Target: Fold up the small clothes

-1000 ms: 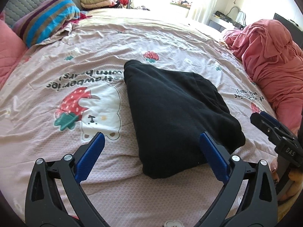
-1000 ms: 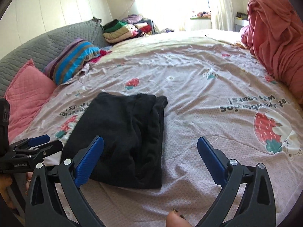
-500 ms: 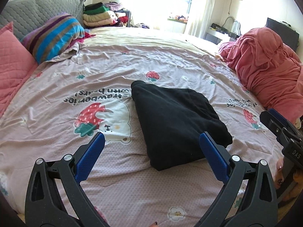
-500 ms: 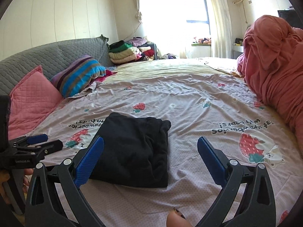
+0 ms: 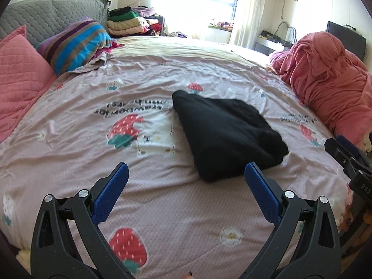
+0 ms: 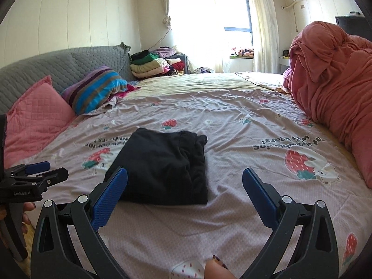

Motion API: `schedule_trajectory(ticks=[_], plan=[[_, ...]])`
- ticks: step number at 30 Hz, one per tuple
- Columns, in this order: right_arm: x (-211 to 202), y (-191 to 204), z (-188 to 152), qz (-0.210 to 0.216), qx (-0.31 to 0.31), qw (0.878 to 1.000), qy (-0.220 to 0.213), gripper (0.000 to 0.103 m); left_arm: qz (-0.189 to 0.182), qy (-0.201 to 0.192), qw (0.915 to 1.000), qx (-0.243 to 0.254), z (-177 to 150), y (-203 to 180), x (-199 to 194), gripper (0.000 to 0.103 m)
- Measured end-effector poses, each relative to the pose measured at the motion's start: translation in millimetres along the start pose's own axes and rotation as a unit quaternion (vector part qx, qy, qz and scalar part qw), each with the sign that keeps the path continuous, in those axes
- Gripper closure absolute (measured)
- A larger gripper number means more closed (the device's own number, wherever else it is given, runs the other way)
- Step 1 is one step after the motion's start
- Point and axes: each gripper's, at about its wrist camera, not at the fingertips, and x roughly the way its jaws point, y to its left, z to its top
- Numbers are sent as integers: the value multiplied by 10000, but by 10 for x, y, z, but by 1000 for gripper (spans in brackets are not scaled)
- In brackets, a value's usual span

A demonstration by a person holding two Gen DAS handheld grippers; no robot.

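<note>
A black garment [image 5: 226,132] lies folded into a compact rectangle in the middle of the bed; the right wrist view shows the same black garment [image 6: 165,165]. My left gripper [image 5: 186,174] hangs open above the sheet, short of the garment's near edge, holding nothing. My right gripper [image 6: 184,180] is also open and empty, just in front of the garment's near edge. Each gripper shows at the edge of the other's view: the right gripper [image 5: 348,153] and the left gripper [image 6: 34,174].
The bed carries a pink strawberry-print sheet [image 5: 139,186]. A bundled red blanket [image 5: 325,81] lies on the right. A pink pillow [image 5: 16,74] and a striped pillow [image 5: 76,44] sit at the left, with stacked folded clothes [image 6: 151,65] behind. A fingertip [image 6: 216,269] shows at the bottom.
Both grippers have pulled back and up from the folded garment, so it looks smaller and farther away. Both stay open. The garment has not moved.
</note>
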Motion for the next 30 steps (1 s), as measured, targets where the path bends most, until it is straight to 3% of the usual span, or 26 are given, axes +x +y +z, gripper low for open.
schedule_trajectory(ticks=[16,30], plan=[[141,93,-647,-343,62,9966,740,4,7,248,9997,2,-437,3,83,9],[148,143,-708,-316,26,9957,871,4,227,376,9990,-46,-474,65,102,9]])
